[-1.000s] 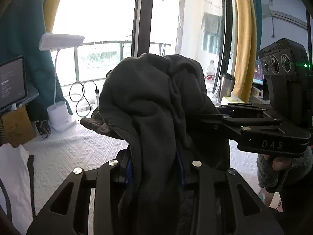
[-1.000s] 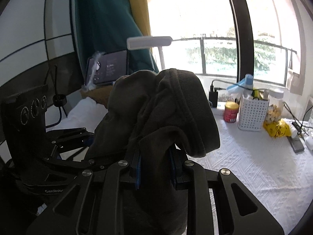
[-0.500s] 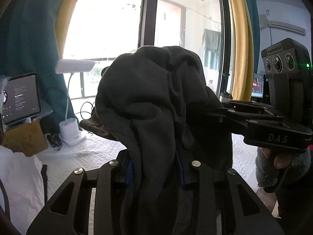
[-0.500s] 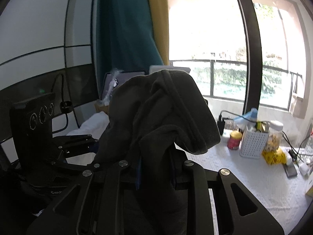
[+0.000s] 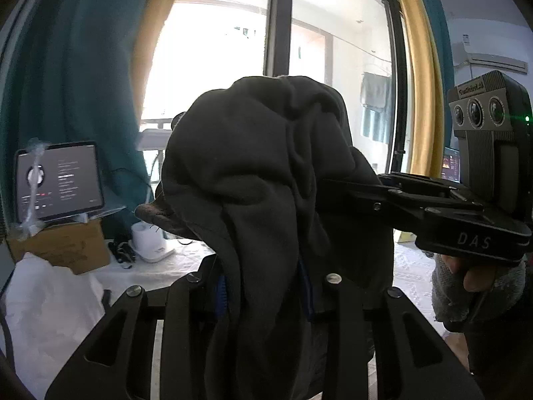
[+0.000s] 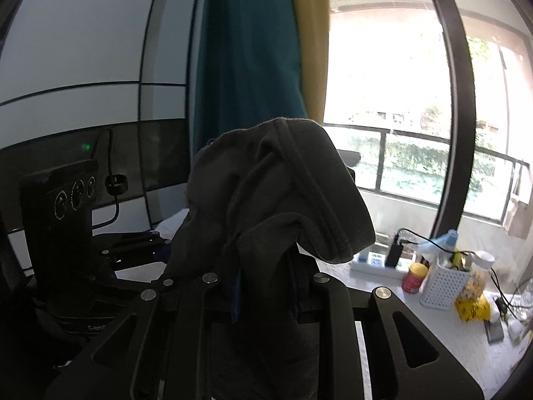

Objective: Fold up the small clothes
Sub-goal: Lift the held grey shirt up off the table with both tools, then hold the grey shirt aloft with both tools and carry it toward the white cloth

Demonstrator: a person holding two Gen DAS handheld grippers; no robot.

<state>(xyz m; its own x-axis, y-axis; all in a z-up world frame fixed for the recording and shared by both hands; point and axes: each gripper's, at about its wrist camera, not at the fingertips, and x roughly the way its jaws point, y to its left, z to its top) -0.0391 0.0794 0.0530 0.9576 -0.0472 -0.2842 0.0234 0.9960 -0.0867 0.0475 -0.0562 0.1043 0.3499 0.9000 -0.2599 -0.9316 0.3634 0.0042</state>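
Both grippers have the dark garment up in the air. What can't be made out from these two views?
- Left gripper pads: left wrist view, dark garment drapes over them.
- Right gripper pads: right wrist view, same cloth.
- Garment's type and lower edge: bunched, cut off below.
- Tablet text: too small.

This is a lived-in room of a home. Teal and yellow curtains [image 5: 83,100] frame a tall window [image 5: 213,66] onto a railed balcony [image 6: 416,166], where laundry [image 5: 376,110] hangs. An air conditioner [image 5: 493,61] sits high on the wall. The desk [image 6: 433,333], under a white patterned cloth, carries a white basket [image 6: 439,286], a red jar [image 6: 414,276], a tablet [image 5: 60,180] and a cardboard box [image 5: 63,246].
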